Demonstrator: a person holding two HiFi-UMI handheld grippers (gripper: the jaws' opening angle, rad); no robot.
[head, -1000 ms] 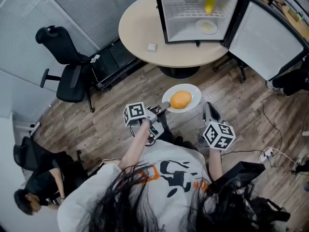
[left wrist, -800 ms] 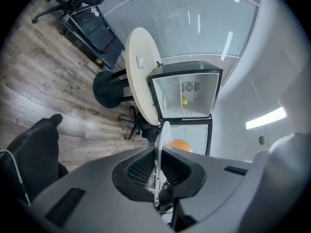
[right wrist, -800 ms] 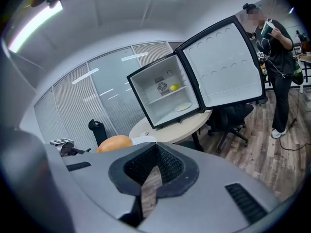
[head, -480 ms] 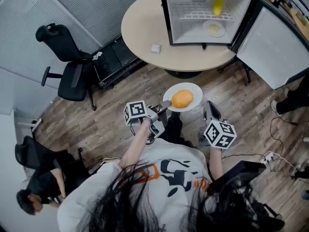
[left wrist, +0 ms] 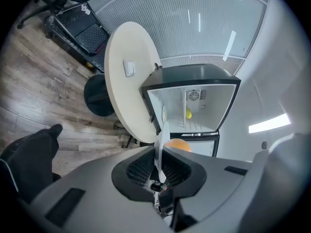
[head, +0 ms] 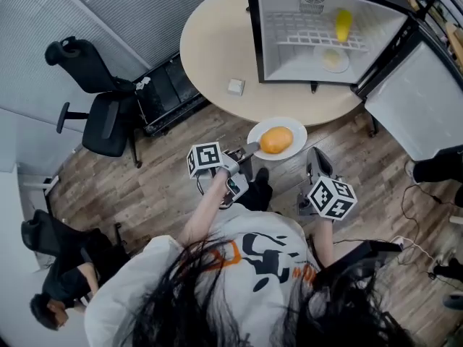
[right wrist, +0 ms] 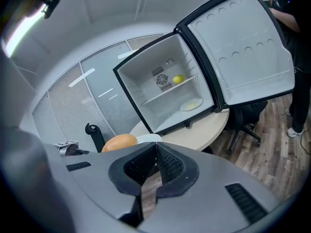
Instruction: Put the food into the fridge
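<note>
A round orange food item [head: 275, 139] lies on a white plate [head: 296, 131] that hangs over the near edge of the round table [head: 213, 42]. My left gripper [head: 249, 150] is shut on the plate's left rim; in the left gripper view the plate [left wrist: 159, 152] stands edge-on between the pads, the orange food [left wrist: 176, 144] behind it. My right gripper [head: 317, 163] sits just right of the plate, shut and empty [right wrist: 156, 147]. The fridge [head: 329, 27] stands open on the table, with a yellow item [head: 343, 24] on its shelf and a small plate [head: 333, 58] below.
The fridge door [head: 419, 100] swings out to the right. A small white box [head: 236, 87] lies on the table. A black office chair [head: 94, 100] stands at the left, another person [head: 58, 295] sits at the lower left, and cables [head: 405, 244] lie on the floor at the right.
Both grippers and the plate have moved forward toward the table and fridge. The plate now reaches over the table's near edge.
</note>
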